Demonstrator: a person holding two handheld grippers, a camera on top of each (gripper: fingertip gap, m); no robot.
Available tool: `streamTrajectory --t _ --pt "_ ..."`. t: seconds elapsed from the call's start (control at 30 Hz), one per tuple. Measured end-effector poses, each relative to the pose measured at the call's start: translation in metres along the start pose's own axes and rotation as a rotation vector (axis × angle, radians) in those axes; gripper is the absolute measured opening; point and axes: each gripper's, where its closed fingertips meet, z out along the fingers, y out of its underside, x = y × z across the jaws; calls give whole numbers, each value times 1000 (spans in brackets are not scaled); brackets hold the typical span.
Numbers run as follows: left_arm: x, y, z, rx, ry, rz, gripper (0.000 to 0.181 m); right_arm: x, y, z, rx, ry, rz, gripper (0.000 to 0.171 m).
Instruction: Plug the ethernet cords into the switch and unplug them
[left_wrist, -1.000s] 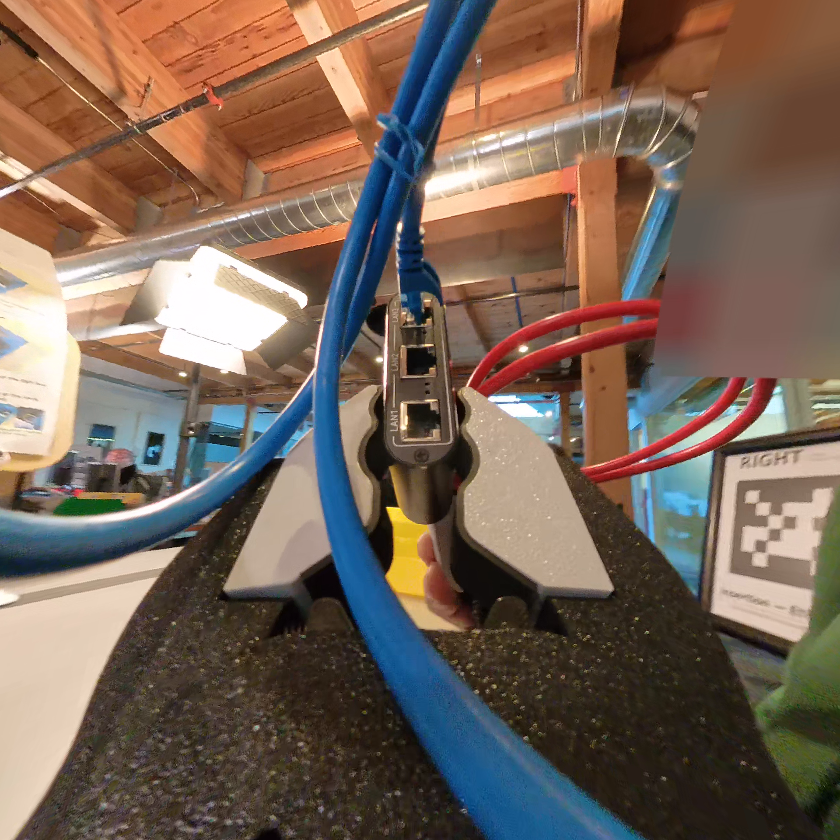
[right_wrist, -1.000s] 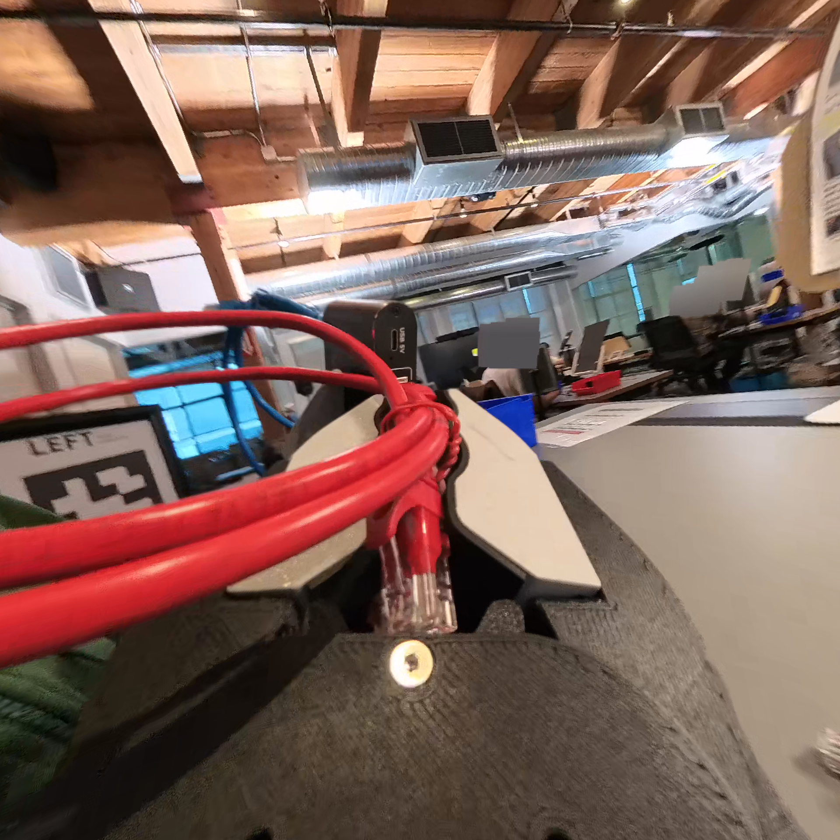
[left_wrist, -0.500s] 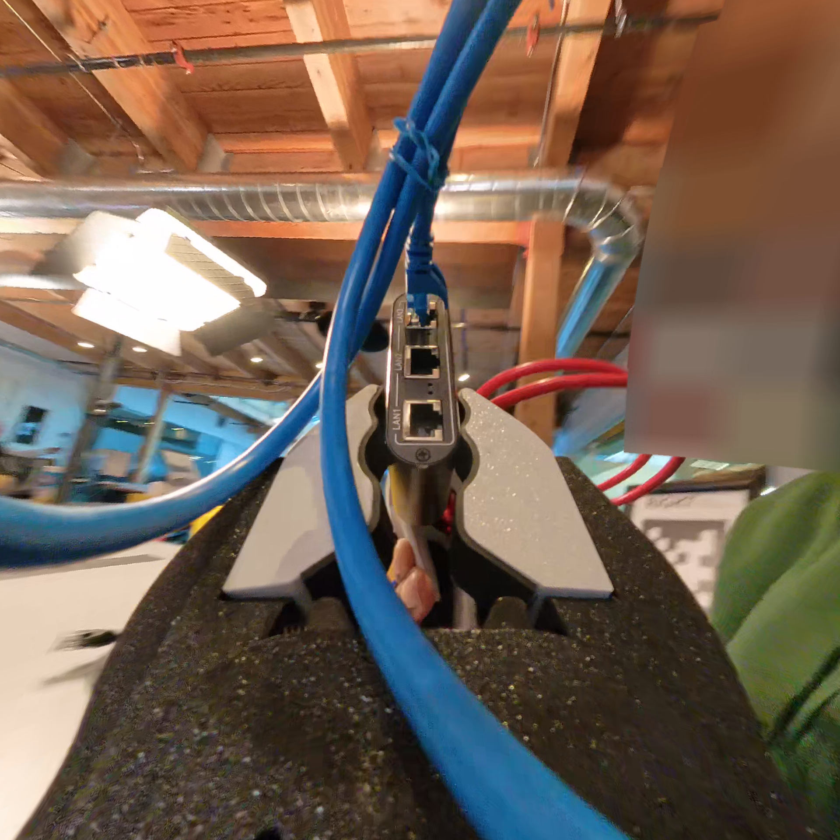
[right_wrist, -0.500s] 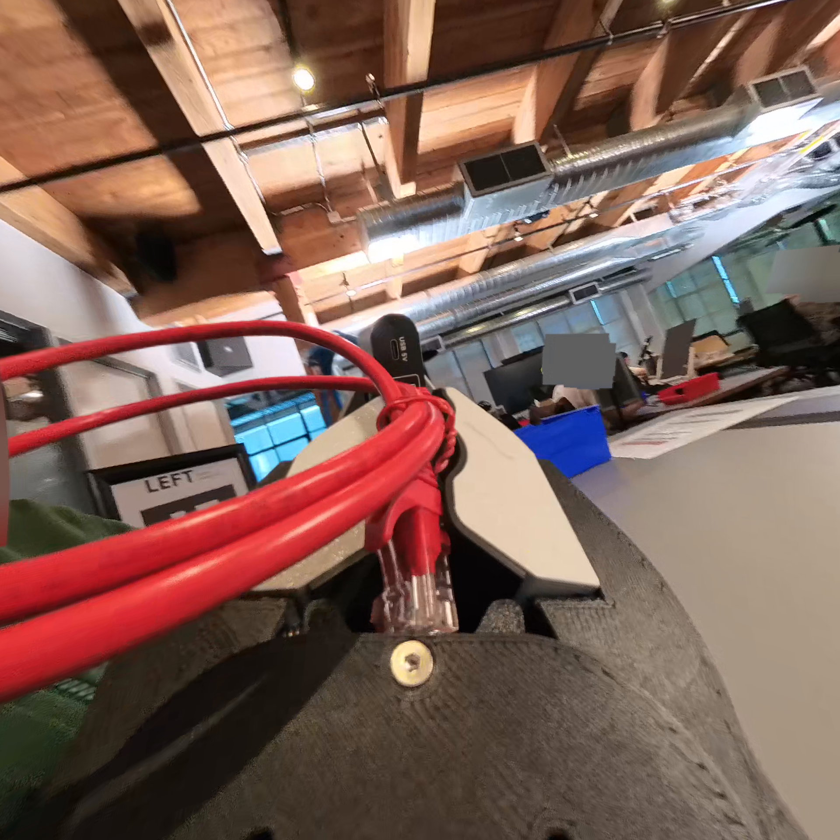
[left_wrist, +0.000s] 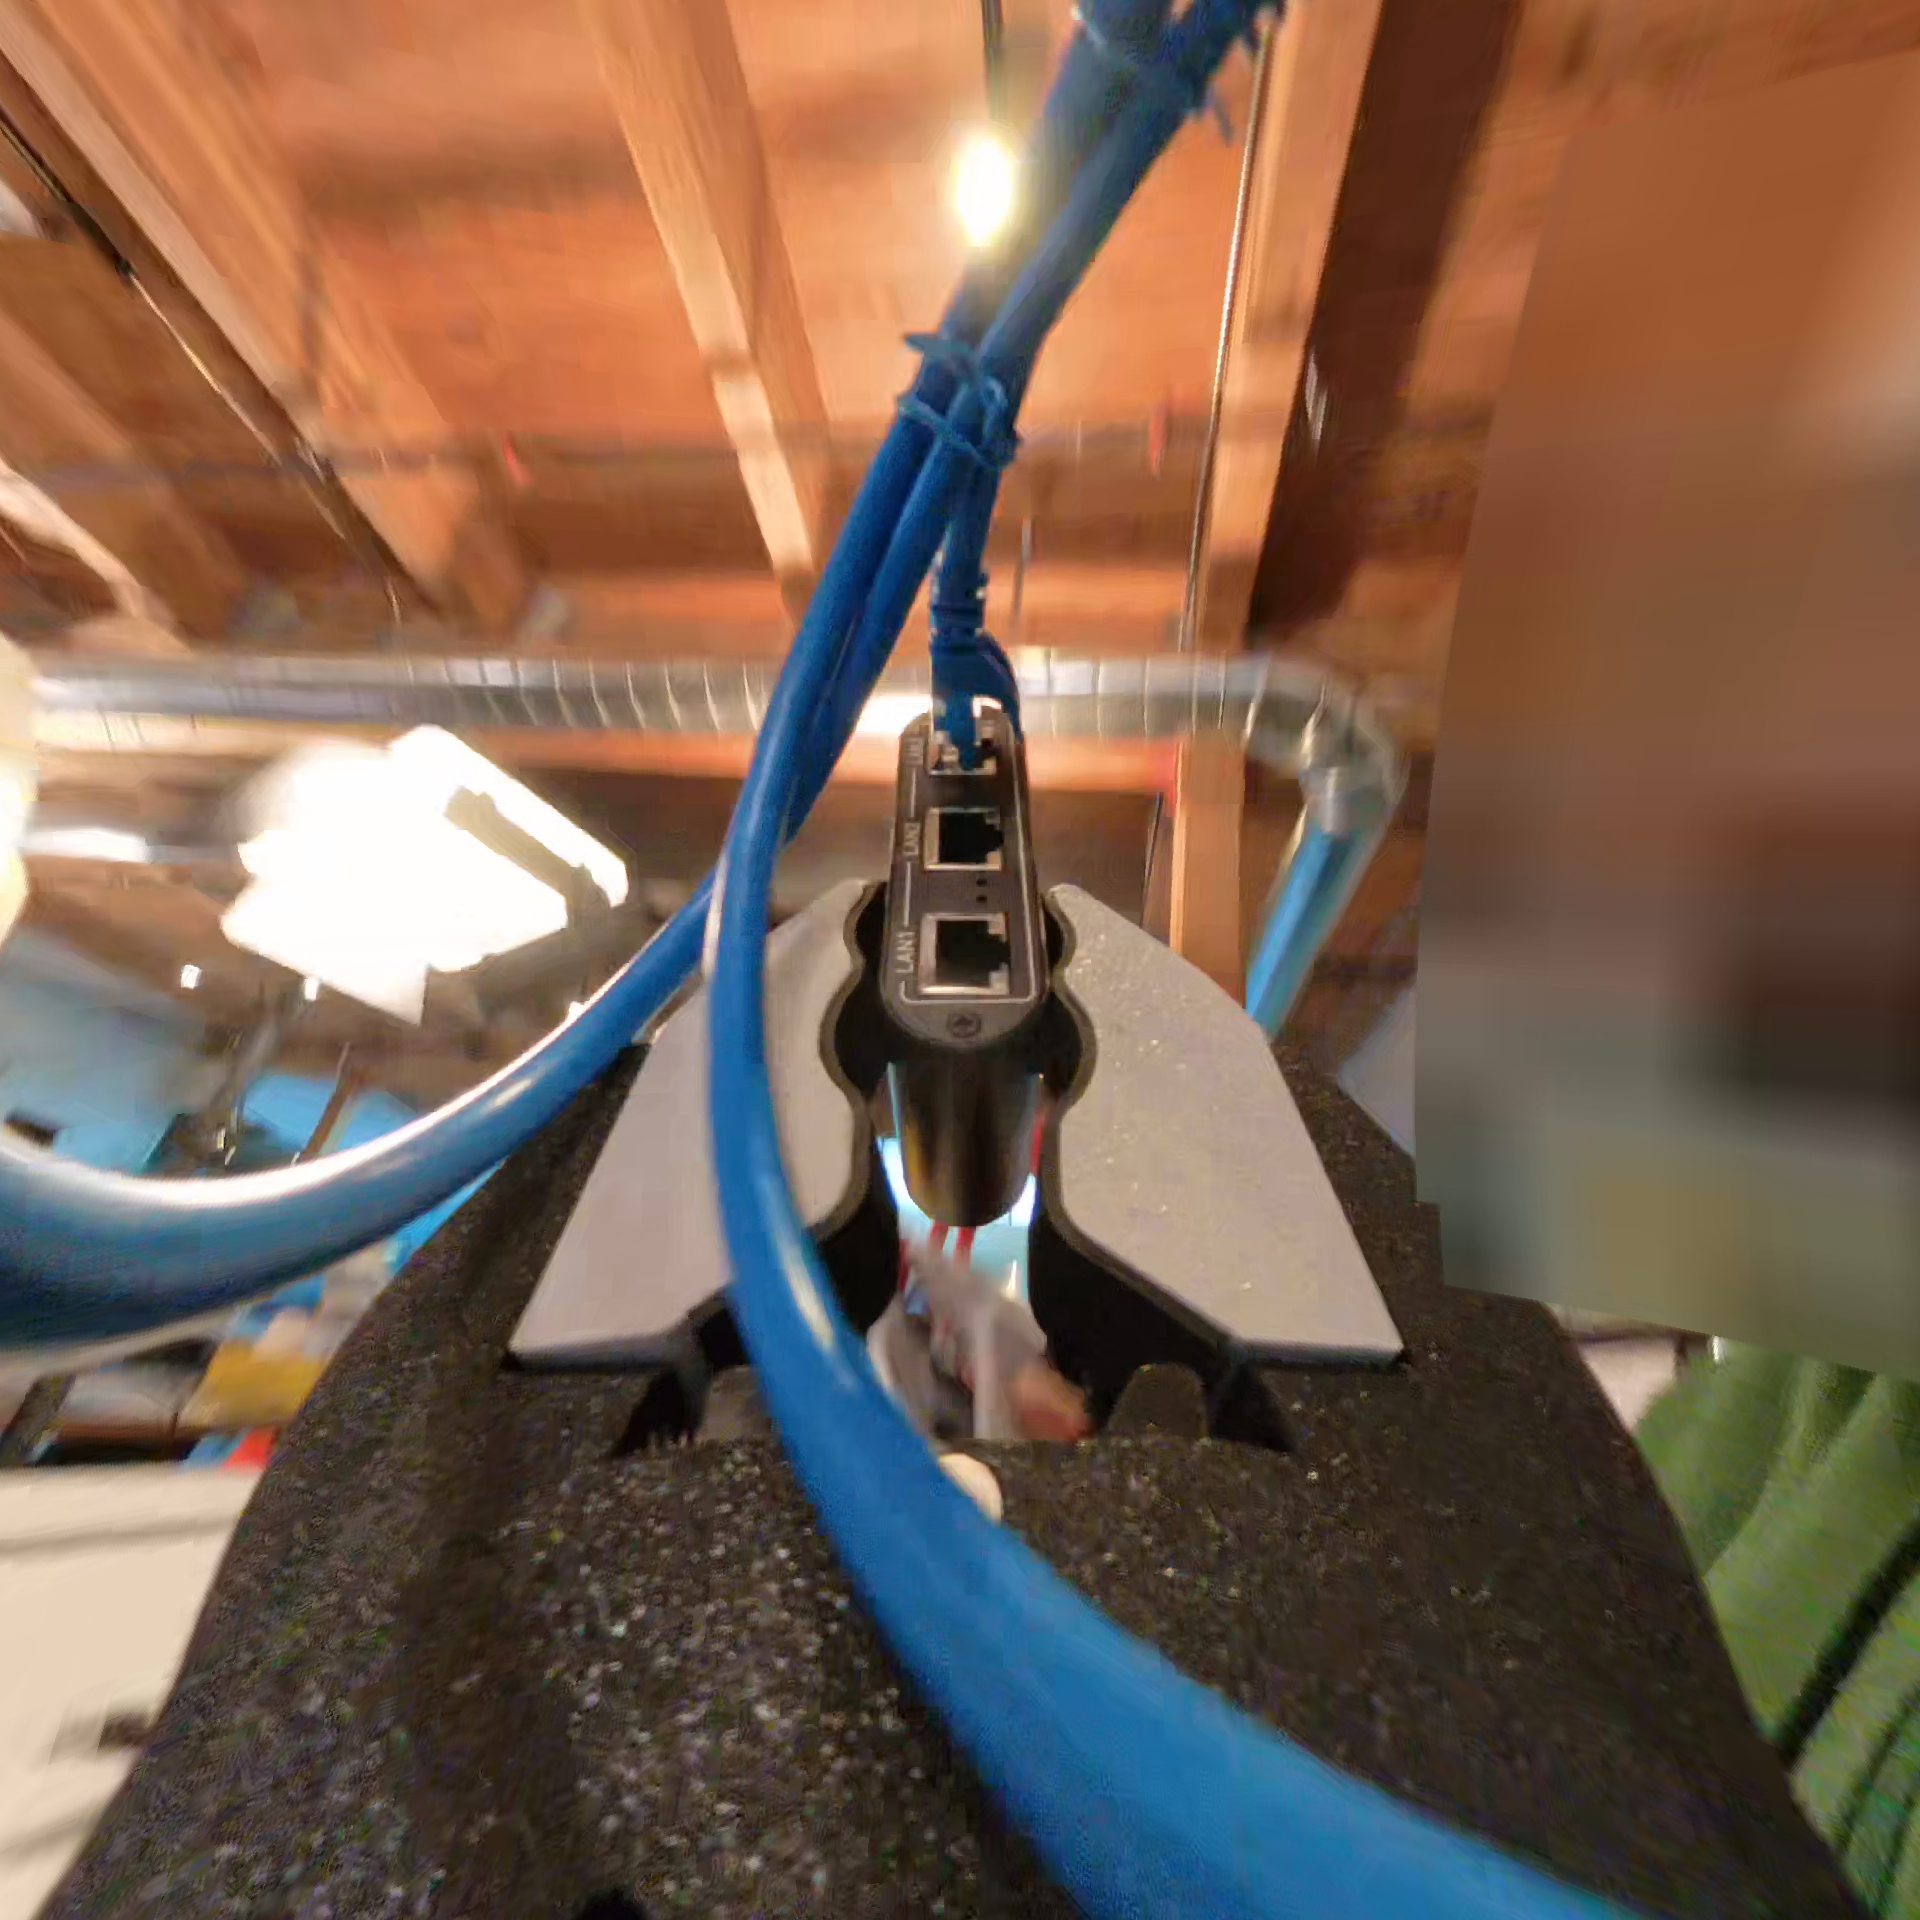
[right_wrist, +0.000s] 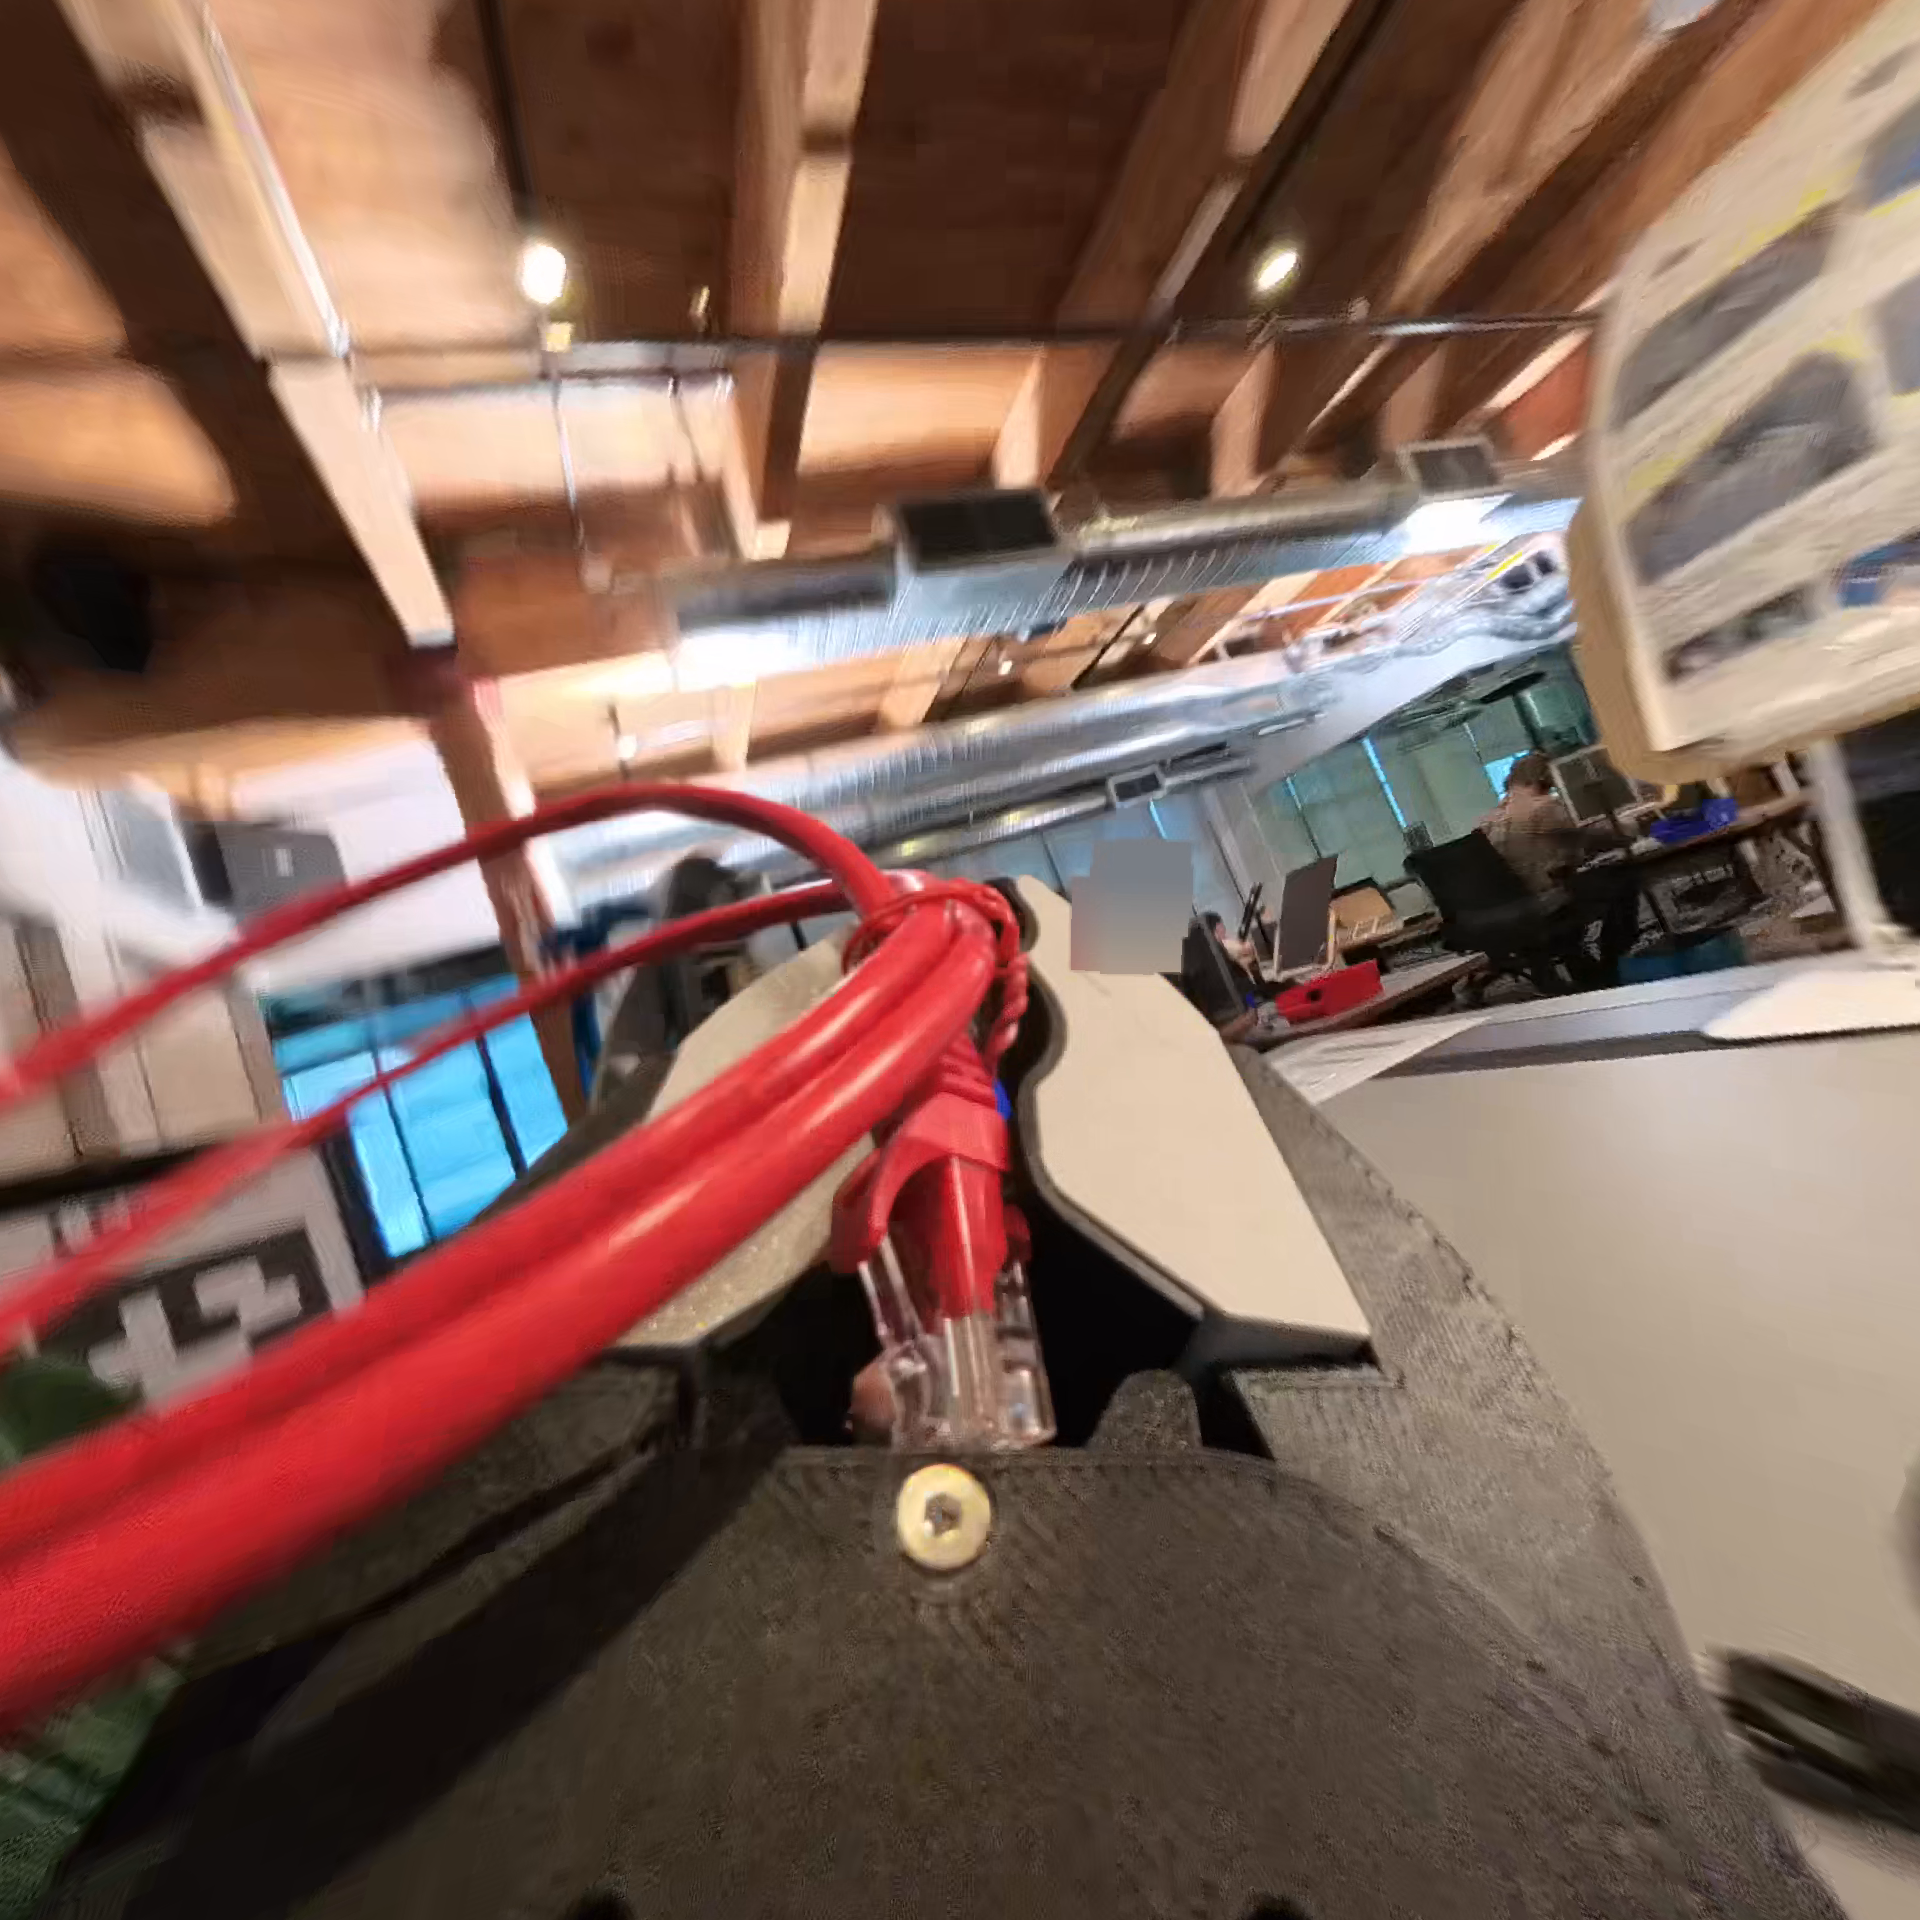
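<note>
My left gripper (left_wrist: 961, 997) is shut on a black switch (left_wrist: 961, 935) that stands upright between its grey fingers (left_wrist: 1153, 1132). A blue ethernet cord (left_wrist: 966, 675) is plugged into the switch's top port; the two ports below it are empty. The cord's bundled loops (left_wrist: 769, 1195) hang across the gripper's body. My right gripper (right_wrist: 966, 1070) is shut on a red ethernet cord (right_wrist: 951, 1153), with its clear plug (right_wrist: 966, 1371) pointing back at the camera. The red cord's tied coil (right_wrist: 582, 1195) sweeps out to the left. A blurred red and clear plug (left_wrist: 987, 1340) shows below the switch in the left wrist view.
Both views tilt up at wooden ceiling beams and silver ducts (right_wrist: 1143, 540). A grey table (right_wrist: 1662, 1195) lies to the right in the right wrist view. The left gripper's tag board (right_wrist: 177, 1299) shows at the left. A green sleeve (left_wrist: 1787, 1621) is at the lower right.
Both grippers have swung, so the views tilt further toward the ceiling with motion blur. The red cord has left the right side of the left view; its plug now shows below the switch.
</note>
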Motion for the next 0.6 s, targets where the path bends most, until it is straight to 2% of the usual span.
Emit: streamTrajectory --t 0.03,0.1,0.17,0.27,0.37,0.47,0.6 --pt "-10 -21 -4 34 -49 -4 26 21 -17 -11 55 32 57 16" --pt "-36 -28 -9 -84 -187 46 26 39 -19 -15 -3 40 76 18" --pt "-45 -24 -12 -108 -214 29 26 37 -3 -7 -97 68 15 17" --pt "-59 2 -14 -209 -271 -27 26 37 33 1 -314 89 -65 17" --pt "-73 34 -20 -407 -319 -32 26 58 64 -9 -607 155 -165 19" --pt "-84 60 -32 -625 -366 3 26 81 75 -26 -823 242 -255 19" --pt "-91 86 -47 -815 -384 40 27 118 82 -49 -1036 393 -411 20"
